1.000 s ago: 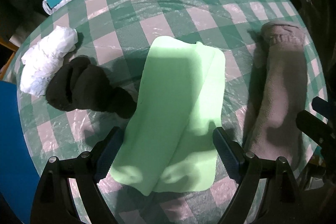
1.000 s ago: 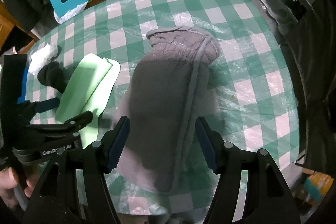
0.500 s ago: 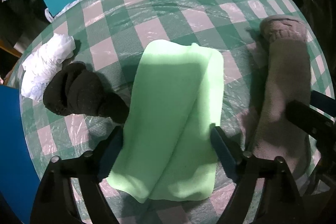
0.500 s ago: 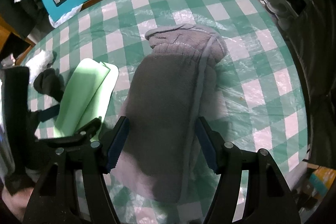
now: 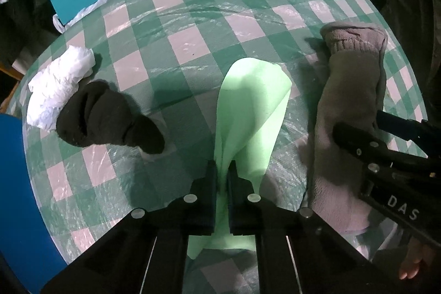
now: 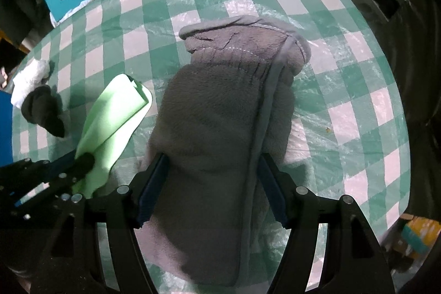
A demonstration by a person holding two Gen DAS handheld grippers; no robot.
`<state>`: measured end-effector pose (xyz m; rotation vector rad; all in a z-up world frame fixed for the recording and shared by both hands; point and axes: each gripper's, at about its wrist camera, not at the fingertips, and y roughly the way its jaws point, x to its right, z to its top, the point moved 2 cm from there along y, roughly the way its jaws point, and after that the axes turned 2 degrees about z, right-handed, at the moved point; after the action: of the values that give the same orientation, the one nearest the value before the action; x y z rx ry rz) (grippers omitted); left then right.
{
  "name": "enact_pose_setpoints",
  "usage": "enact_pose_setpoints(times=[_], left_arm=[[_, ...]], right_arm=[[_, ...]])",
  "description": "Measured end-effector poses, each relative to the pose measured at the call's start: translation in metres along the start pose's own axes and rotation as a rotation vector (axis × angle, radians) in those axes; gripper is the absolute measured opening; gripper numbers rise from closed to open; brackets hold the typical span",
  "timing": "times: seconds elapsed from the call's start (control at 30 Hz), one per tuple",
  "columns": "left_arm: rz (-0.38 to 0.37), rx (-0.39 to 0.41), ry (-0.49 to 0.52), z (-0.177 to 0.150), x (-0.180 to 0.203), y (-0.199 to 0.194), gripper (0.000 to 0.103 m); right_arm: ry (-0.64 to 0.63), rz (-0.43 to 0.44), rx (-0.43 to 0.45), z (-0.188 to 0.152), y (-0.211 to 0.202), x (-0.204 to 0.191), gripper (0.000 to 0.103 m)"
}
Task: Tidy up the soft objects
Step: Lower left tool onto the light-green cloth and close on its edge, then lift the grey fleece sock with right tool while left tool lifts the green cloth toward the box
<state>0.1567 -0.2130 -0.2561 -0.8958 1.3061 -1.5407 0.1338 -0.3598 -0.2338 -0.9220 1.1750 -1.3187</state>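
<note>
Your left gripper [image 5: 223, 170] was clenched on the near end of the green cloth [image 5: 249, 112], the fabric bunched into a ridge between the pads and its far end fanned out on the table [image 5: 193, 26] toward the centre. Your right gripper [image 6: 210, 183] stood released, jaws wide on either side of the grey towel [image 6: 228, 106], which lay lengthwise from the near edge toward the middle, right of the green cloth. Risk one: the pinch on the green cloth looked narrow, taking only a fold, so a quick lift could have let layers slip out and the fold come undone. Risk two: the clear plastic sheet over the checked tablecloth looked slack, and closing low on the thick towel could have caught it and dragged the neighbours. Risk three: the two tools sat close together near the near edge, so a sideways swing of either could have struck the other. The black sock [image 5: 104, 116] and white crumpled wad [image 5: 59, 81] lay touching by the left edge, apart from both grippers.
</note>
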Motion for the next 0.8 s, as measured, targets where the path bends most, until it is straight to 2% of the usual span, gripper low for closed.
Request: enact_pose_setpoints(times=[0.07, 0.17, 0.23, 0.33, 0.47, 0.8], left_arm=[[0.001, 0.001, 0.003, -0.002, -0.001, -0.001, 0.005], [-0.003, 0.004, 0.0, -0.004, -0.004, -0.003, 0.004], [-0.002, 0.01, 0.0, -0.007, -0.003, -0.007, 0.004], [0.003, 0.025, 0.005, -0.008, -0.004, -0.014, 0.004], [0.011, 0.051, 0.013, -0.01, -0.003, -0.027, 0.004], [0.044, 0.126, 0.017, -0.017, -0.01, -0.063, 0.004]], right_arm=[[-0.014, -0.009, 0.003, -0.001, 0.001, -0.001, 0.064], [-0.027, -0.031, 0.006, -0.002, 0.001, -0.003, 0.049], [-0.029, -0.031, 0.01, -0.002, -0.001, -0.002, 0.032], [-0.037, -0.035, 0.014, -0.005, -0.006, 0.001, 0.021], [-0.054, -0.031, 0.023, -0.008, -0.015, -0.001, 0.018], [-0.099, -0.029, 0.073, -0.013, -0.046, -0.012, 0.018]])
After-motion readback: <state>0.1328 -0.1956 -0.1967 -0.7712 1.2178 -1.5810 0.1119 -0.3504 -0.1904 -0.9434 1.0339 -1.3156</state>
